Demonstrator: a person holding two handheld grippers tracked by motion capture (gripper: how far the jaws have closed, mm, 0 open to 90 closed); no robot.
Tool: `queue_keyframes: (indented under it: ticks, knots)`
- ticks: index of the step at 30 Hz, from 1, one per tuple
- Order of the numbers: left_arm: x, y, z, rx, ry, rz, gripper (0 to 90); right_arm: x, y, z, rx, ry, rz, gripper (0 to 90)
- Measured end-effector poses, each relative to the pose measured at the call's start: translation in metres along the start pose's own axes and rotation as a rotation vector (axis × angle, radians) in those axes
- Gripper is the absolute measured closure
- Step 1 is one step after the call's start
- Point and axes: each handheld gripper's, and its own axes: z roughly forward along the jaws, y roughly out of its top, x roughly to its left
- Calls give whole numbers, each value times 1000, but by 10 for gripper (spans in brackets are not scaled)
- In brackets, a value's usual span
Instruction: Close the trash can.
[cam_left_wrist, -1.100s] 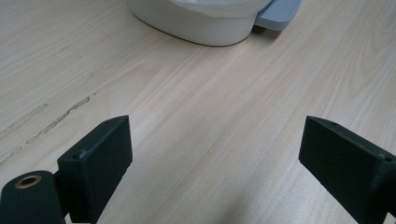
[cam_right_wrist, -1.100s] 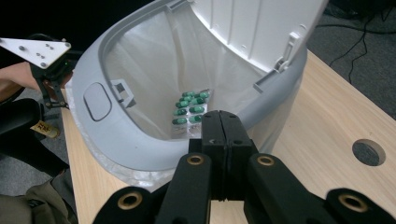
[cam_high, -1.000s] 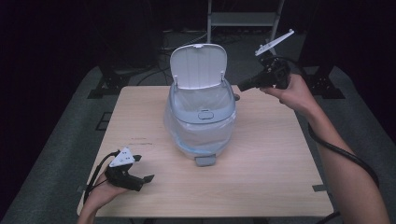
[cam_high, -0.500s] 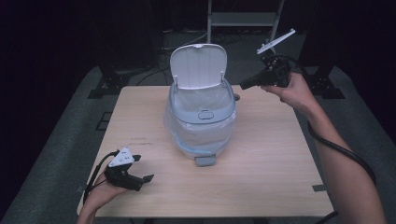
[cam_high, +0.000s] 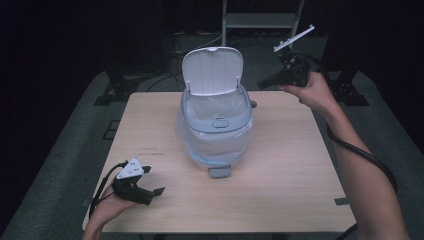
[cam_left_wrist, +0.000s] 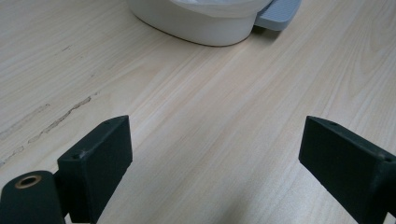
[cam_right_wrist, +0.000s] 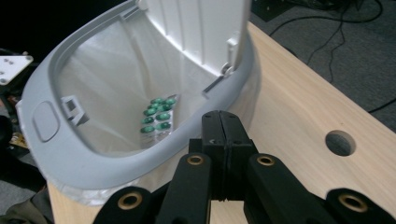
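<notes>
Recording lab indicated: lone wooden table (cam_high: 280, 195), dark surround, stand legs (cam_high: 117, 85) and cables (cam_high: 197, 45) at upper frame.

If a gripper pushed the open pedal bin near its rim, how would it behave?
The pedal bin looks like thin plastic and holds little besides a blister pack, so probably light. Its raised lid likely makes it tip or slide easily.

We count one bin (cam_high: 215, 127) with one raised lid (cam_high: 212, 70), one pedal (cam_high: 220, 172), one pill blister (cam_right_wrist: 158, 120), two grippers.
</notes>
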Motion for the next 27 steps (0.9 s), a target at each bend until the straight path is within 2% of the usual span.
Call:
queue_keyframes:
  ticks: [11, 18, 25, 27]
  knots:
    - [-1, 1, -1, 3, 1, 6, 88, -14, 16, 3, -22, -50, 32, 895]
    - [-1, 0, -2, 3, 6, 2, 88, -21, 31, 4, -45, -62, 44, 895]
    - [0, 0, -2, 5, 4, 2, 88, -20, 57, 9, -60, -78, 33, 895]
    - [0, 0, -3, 3, 5, 1, 88, -19, 59, 10, -64, -77, 34, 895]
